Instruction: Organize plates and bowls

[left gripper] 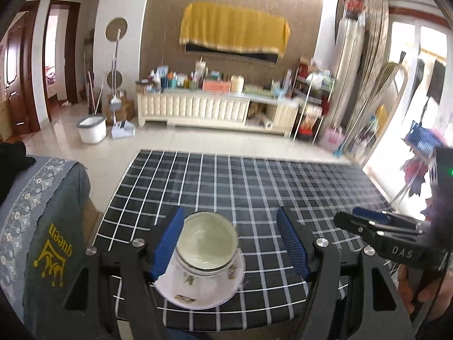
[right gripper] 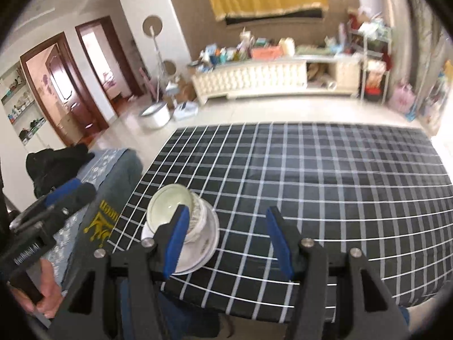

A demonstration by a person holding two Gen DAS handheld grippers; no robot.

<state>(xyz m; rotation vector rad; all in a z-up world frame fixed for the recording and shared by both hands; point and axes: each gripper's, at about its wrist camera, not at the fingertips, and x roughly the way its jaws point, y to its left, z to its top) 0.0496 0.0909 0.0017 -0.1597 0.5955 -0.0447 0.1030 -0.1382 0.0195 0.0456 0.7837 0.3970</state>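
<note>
Worktop [right gripper: 325, 175] bare across middle, far side and right: free passage there. Only obstacle on it: bowl stack [left gripper: 206, 257] on plate [left gripper: 198, 289], near front-left corner. Grey chair cover [left gripper: 48, 226] stands just beside worktop's left edge, narrowing approach from left. Other gripper [left gripper: 365, 223] hangs over front-right part, well apart from stack.

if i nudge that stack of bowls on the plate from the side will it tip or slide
The bowls are nested tall on a small plate, so the stack probably tips rather than slides. The glazed ceramic looks slippery and breakable. The checked tablecloth may drag under the plate.
</note>
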